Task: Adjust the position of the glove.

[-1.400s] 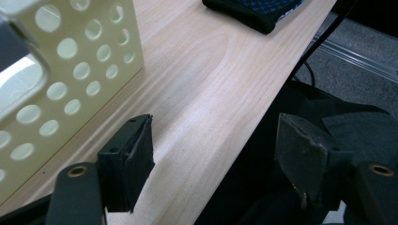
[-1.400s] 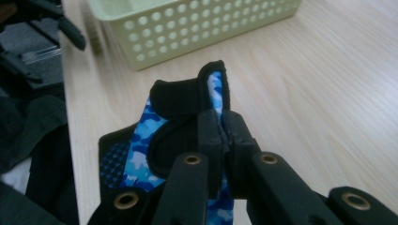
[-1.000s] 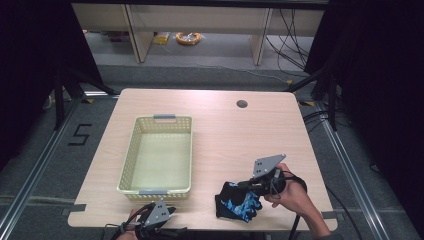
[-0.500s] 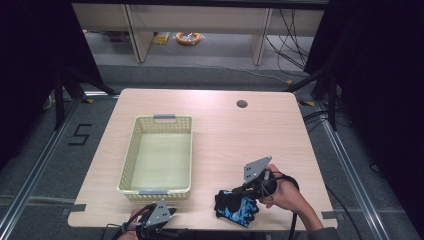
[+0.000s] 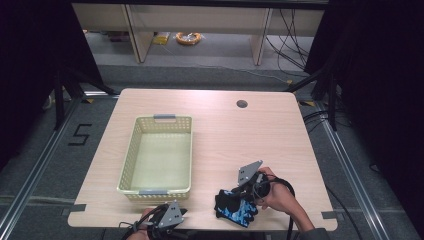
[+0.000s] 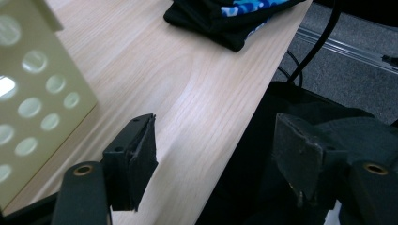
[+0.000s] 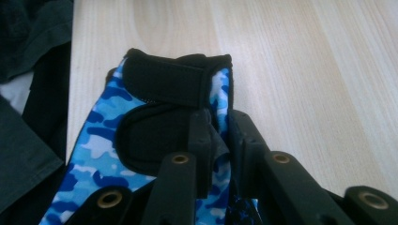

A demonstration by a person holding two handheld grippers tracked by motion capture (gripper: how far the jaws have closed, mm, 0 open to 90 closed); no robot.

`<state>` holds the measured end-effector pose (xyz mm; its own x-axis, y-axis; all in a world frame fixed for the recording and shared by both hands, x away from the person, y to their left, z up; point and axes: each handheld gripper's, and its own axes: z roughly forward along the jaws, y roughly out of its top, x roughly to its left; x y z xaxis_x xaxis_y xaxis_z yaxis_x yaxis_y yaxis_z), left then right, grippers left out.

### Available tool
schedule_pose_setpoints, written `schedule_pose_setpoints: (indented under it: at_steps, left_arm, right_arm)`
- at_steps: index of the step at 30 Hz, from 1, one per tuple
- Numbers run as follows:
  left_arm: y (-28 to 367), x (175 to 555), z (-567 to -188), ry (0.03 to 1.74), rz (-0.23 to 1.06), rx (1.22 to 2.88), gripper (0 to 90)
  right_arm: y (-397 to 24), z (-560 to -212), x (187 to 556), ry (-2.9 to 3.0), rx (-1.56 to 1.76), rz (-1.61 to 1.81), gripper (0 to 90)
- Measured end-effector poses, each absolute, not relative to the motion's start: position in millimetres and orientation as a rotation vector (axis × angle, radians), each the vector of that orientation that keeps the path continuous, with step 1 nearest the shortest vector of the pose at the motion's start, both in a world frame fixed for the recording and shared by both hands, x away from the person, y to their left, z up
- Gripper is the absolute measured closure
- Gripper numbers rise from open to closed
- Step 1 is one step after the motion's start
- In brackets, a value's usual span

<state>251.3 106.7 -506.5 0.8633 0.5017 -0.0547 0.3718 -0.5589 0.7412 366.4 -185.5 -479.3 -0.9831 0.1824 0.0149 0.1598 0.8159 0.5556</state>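
A black glove with blue camouflage print (image 5: 235,207) (image 7: 141,140) lies near the table's front edge, right of the basket. My right gripper (image 5: 245,192) (image 7: 218,131) is shut on the glove's black edge, its jaws pinching the fabric. Low at the front edge, below the basket, my left gripper (image 5: 167,220) (image 6: 216,154) is open with nothing between its fingers (image 6: 141,154). The glove (image 6: 230,18) lies farther along the edge in the left gripper view.
A pale yellow perforated basket (image 5: 131,155) (image 6: 28,93) stands empty on the table's left half. A round cable hole (image 5: 242,104) sits at the back right. Light wood table (image 5: 250,140) stretches behind the glove. Dark clothing (image 7: 28,93) shows beyond the front edge.
My right gripper has moved down and toward the front edge onto the glove and is now shut on it. The left gripper has stayed put.
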Motion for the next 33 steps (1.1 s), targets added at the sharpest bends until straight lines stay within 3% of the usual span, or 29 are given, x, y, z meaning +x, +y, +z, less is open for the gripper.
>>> schedule_pose_setpoints:
  at_steps: [4,9,13,23,33]
  left_arm:
    - [102.9,253.6,-504.9,0.616,0.205,2.226,30.1]
    - [99.9,255.7,-499.1,0.608,0.217,2.206,30.5]
    - [94.9,256.7,-496.0,0.596,0.224,2.198,32.0]
    - [70.5,262.3,-484.3,0.515,0.221,2.188,35.7]
    - [43.3,282.0,-486.0,0.503,0.24,2.23,40.5]
  right_arm:
    - [-187.1,-480.4,367.1,2.932,0.274,0.922,74.1]
    - [-202.4,-461.1,354.3,2.77,0.625,1.048,66.4]
    - [-219.1,-448.7,326.1,2.644,0.81,1.055,66.1]
    - [-243.9,-465.1,270.0,2.529,1.009,1.025,70.5]
    - [-240.7,-476.8,274.6,2.536,1.016,1.034,70.3]
